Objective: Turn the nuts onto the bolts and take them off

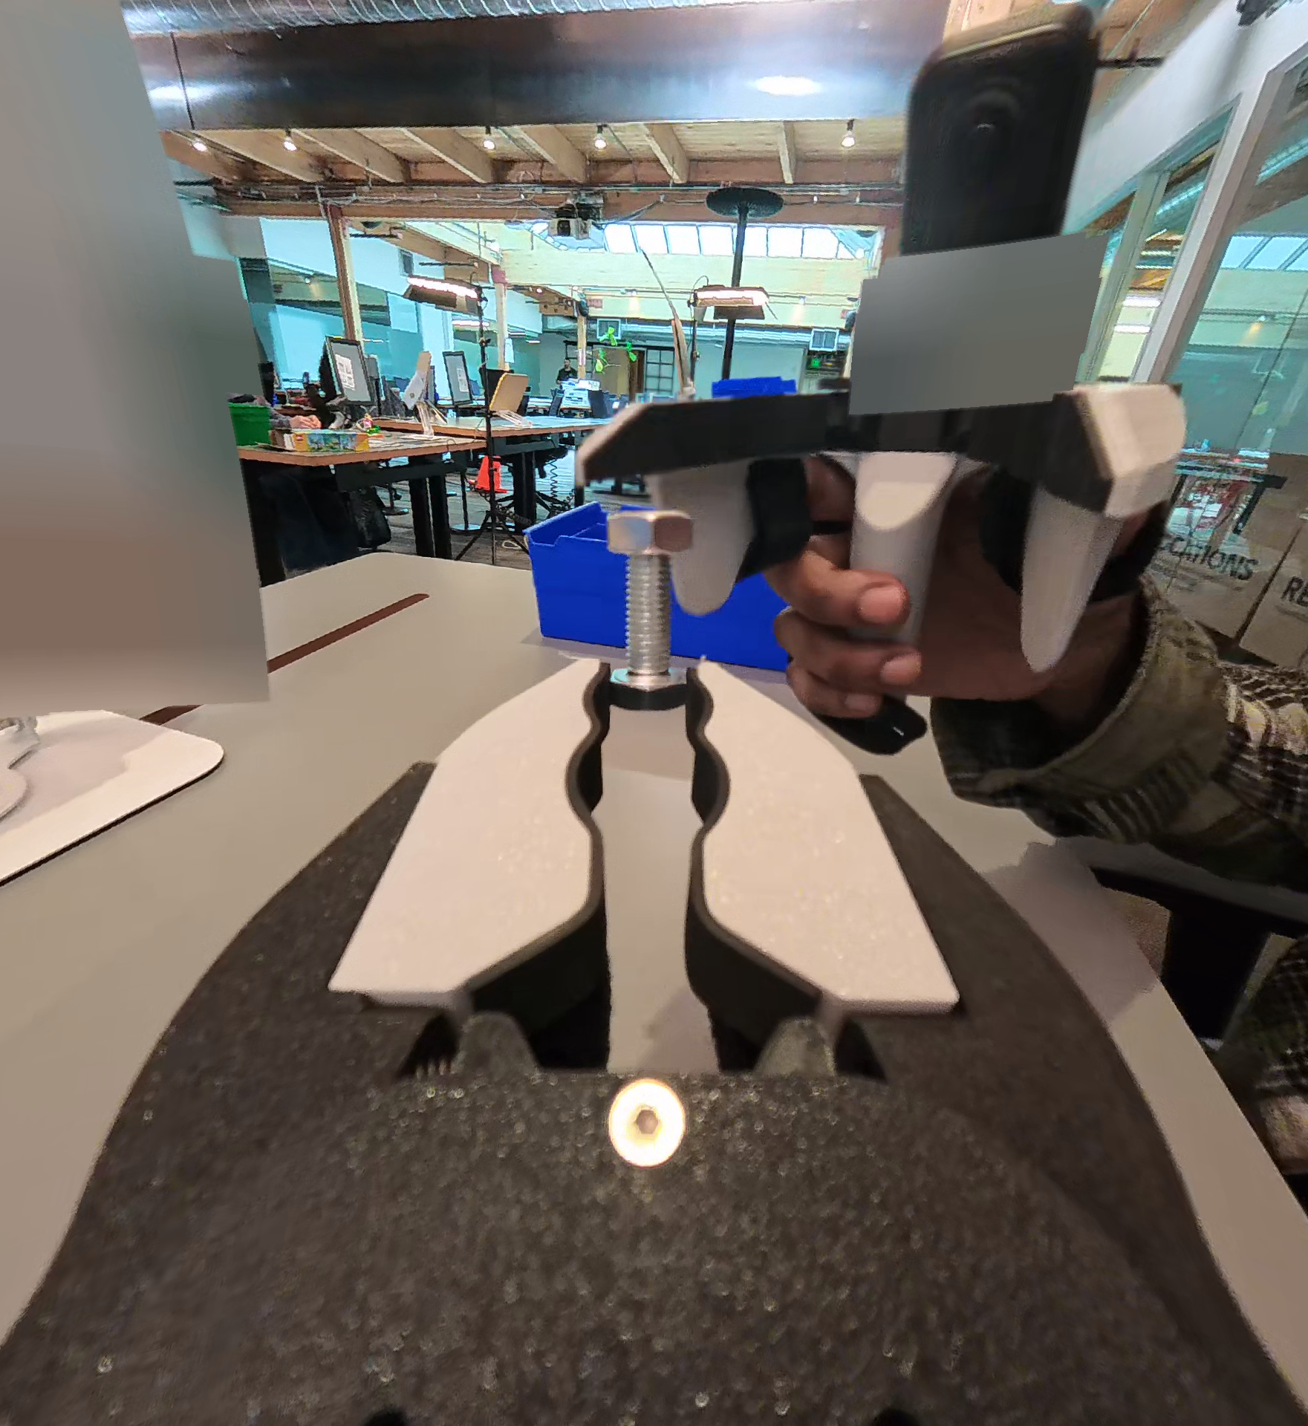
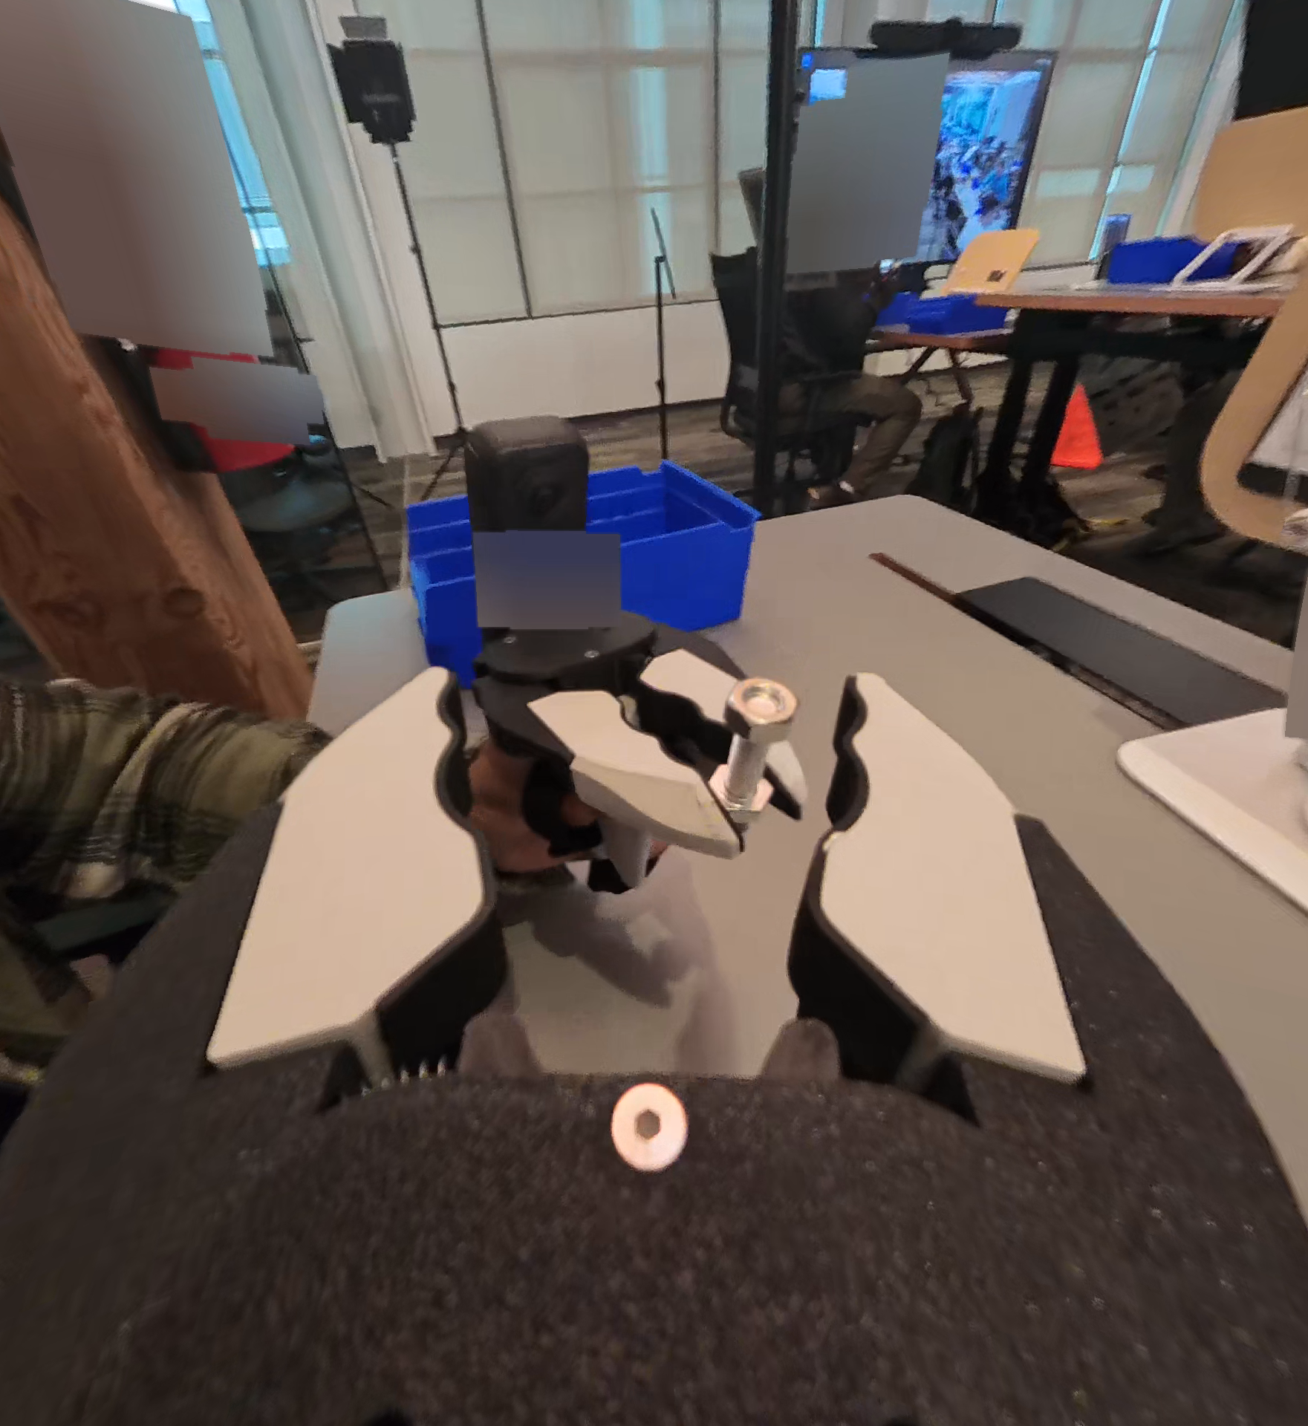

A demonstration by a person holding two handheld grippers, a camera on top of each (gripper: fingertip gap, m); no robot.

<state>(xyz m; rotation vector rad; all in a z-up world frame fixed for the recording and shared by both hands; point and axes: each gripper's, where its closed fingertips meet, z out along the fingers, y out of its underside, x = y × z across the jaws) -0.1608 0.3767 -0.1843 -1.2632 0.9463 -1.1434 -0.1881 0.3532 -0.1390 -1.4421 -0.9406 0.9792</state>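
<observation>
A silver bolt (image 1: pixel 647 609) stands upright above the grey table (image 1: pixel 403 694). A hex nut (image 1: pixel 649 532) sits at the top of its thread. My left gripper (image 1: pixel 647 691) is shut on the bolt's lower end. In the right wrist view the bolt (image 2: pixel 747 752) and its nut (image 2: pixel 761 702) stand between my right gripper's white fingers (image 2: pixel 928 849), held by the left gripper (image 2: pixel 635 764). My right gripper (image 2: pixel 650 687) is wide open and touches nothing. In the left wrist view it hangs just right of the nut, with one of its fingers (image 1: pixel 701 555) close beside it.
A blue bin (image 1: pixel 581 586) stands on the table behind the bolt; it also shows in the right wrist view (image 2: pixel 681 555). A white tray (image 1: pixel 95 772) lies to the left. A black flat panel (image 2: pixel 1113 648) lies on the table. A wooden post (image 2: pixel 56 463) stands past the table's edge. My hands' fingertips stand some 5 cm from each other.
</observation>
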